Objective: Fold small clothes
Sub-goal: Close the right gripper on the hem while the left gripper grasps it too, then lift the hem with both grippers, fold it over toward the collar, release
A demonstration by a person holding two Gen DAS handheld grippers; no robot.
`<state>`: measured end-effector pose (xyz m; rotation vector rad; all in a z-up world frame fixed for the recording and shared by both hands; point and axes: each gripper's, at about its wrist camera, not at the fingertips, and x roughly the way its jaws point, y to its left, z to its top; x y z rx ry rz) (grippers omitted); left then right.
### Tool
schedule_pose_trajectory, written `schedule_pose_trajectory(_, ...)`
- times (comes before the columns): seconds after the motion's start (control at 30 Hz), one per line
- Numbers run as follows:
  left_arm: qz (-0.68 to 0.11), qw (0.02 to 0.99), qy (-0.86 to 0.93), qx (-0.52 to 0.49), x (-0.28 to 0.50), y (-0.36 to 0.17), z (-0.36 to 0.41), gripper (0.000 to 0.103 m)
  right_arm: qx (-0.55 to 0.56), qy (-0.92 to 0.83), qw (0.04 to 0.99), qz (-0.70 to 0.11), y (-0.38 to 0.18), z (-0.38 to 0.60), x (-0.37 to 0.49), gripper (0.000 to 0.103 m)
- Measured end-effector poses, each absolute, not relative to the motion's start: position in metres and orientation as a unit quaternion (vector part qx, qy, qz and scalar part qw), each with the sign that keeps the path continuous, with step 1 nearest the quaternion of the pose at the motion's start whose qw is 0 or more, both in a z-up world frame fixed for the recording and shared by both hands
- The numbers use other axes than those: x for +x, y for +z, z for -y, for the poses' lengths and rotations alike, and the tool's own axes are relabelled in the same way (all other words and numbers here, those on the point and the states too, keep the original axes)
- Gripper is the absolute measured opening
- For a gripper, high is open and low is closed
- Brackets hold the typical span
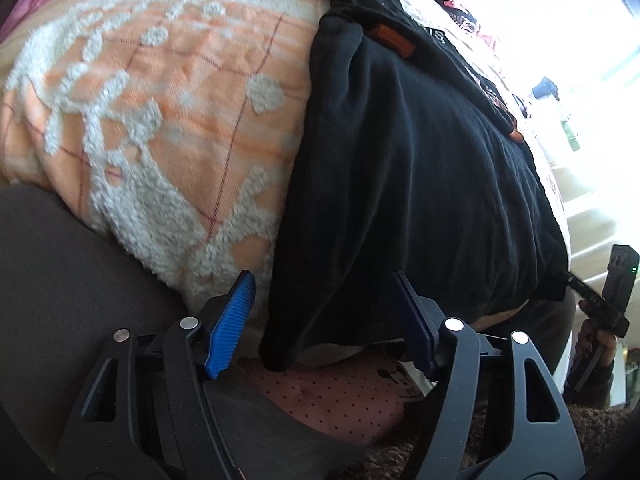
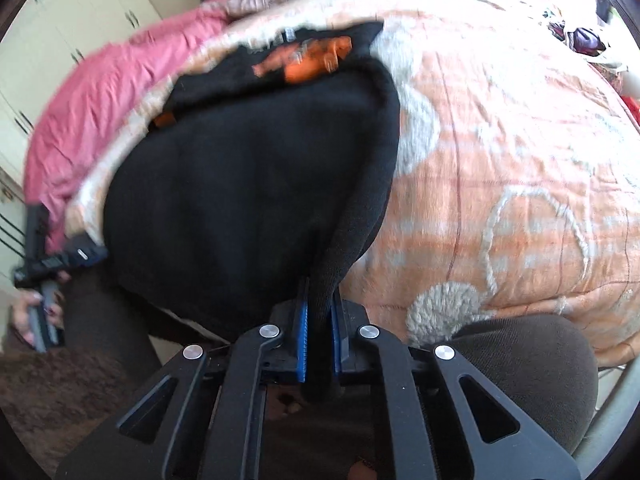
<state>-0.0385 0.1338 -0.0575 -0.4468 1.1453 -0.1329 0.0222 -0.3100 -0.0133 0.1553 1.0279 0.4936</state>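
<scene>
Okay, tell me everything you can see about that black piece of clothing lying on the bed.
The black soft-knit garment with an orange print lies spread on the orange-and-white tufted bedspread, its near edge hanging over the bed's edge. The print sits at the far end, partly covered by a fold. The right gripper is shut on one near corner, pinching a bunched strip between its blue pads. The left gripper is open, the other near corner hanging between its fingers, unpinched. Further detail is blurred.

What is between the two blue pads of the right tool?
A bunched edge of the black garment sits pinched between the right tool's pads, seen in the right wrist view.
</scene>
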Motion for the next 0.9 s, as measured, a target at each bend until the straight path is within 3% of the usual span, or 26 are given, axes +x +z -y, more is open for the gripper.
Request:
schedule_pose_trajectory(0.13,-0.544,0.81,-0.063,-0.208,-0.036,-0.06,-0.13,0.056,0.121,0.25,0.854,-0.439,0.017,0.327,0.023,0.008)
schedule_pose_trajectory(0.5,-0.555,0.803,-0.064,-0.208,-0.037,-0.064,-0.122,0.004,0.145,0.257,0.87,-0.396,0.047,0.329,0.045,0.008)
schedule_pose_trajectory(0.9,-0.417,0.879,-0.072,-0.219,-0.022,0.043,-0.151,0.002,0.17,0.25,0.877,-0.375,0.05,0.332,0.051,0.008)
